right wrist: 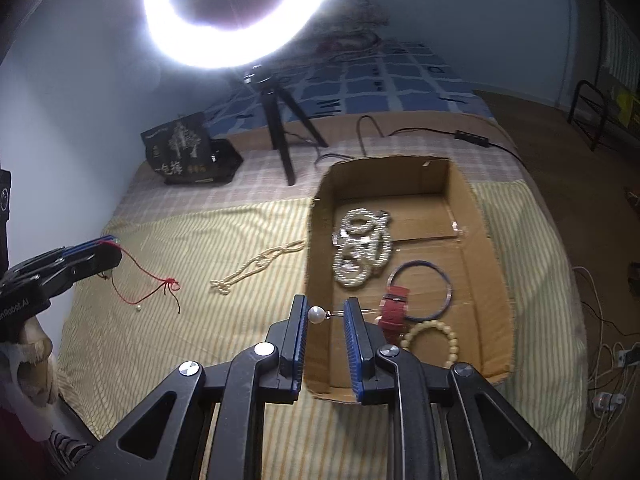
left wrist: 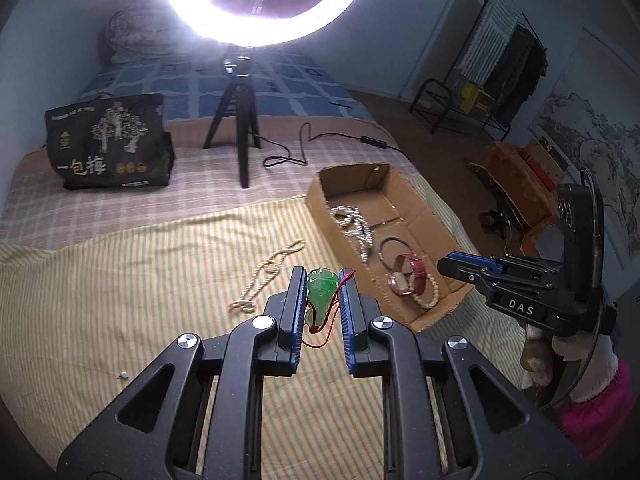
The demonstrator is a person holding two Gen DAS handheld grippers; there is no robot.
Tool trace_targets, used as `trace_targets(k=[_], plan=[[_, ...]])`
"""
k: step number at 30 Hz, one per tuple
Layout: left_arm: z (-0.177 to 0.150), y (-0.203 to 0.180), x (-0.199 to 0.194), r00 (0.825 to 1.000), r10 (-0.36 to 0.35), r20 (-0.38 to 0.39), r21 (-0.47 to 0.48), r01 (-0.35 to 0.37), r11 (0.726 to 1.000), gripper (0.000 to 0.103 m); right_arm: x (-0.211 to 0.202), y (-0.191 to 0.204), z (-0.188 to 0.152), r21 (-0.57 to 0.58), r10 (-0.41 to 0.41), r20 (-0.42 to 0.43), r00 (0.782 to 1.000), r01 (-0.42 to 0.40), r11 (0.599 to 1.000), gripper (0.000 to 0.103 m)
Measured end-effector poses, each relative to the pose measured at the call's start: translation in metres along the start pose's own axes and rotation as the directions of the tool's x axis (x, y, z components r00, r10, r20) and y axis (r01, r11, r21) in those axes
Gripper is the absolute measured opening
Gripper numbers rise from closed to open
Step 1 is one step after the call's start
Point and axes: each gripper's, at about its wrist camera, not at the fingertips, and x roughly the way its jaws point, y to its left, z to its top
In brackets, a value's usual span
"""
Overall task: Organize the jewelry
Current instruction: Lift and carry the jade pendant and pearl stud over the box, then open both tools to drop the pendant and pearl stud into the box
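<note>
My left gripper [left wrist: 322, 280] is shut on a green jade pendant [left wrist: 319, 289] with a red cord [left wrist: 325, 320], held above the striped cloth; it shows at the left in the right wrist view [right wrist: 108, 250], its cord [right wrist: 152, 284] trailing onto the cloth. My right gripper [right wrist: 325, 312] is shut on a pearl stud earring [right wrist: 316, 314], held over the near left edge of the cardboard box [right wrist: 496, 280]. The box holds a pearl necklace [right wrist: 362, 250], a red watch [right wrist: 394, 310], a dark bangle [right wrist: 420, 292] and a bead bracelet [right wrist: 432, 338]. A cream bead necklace [right wrist: 256, 266] lies on the cloth.
A ring light on a tripod [right wrist: 280, 136] and a black bag [right wrist: 184, 152] stand at the back of the bed. A cable [right wrist: 440, 132] runs behind the box. A small loose pearl [right wrist: 138, 309] lies on the cloth. The bed's edge drops away to the right of the box.
</note>
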Motion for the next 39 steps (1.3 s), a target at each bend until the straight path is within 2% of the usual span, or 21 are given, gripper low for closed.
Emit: trace_targets(k=[9,18,30,39], plan=[[0.005,-0.039,0.018,0.999,-0.041,-0.005,0.037,0.042,0.998,0.015,-0.005,-0.039,0.007,0.046,-0.026,0.009,1.0,0.025,0.999,0.017],[0.015,-0.07,0.04,0.997,-0.077,-0.009,0.068,0.078,0.995,0.014,0.007,-0.062,0.028,0.058,-0.048,0.008,0.999,0.047,0.997,0.017],[0.019,-0.094,0.077,0.994,-0.099,-0.045,0.092,0.103,0.99,0.014,0.03,-0.081,0.047,0.099,-0.018,-0.003,1.0,0.018,0.995,0.017],[0.015,-0.105,0.096,0.992,-0.097,-0.075,0.115,0.105,0.988,0.014,0.042,-0.086,0.049,0.107,0.005,-0.012,1.0,-0.004,0.994,0.018]])
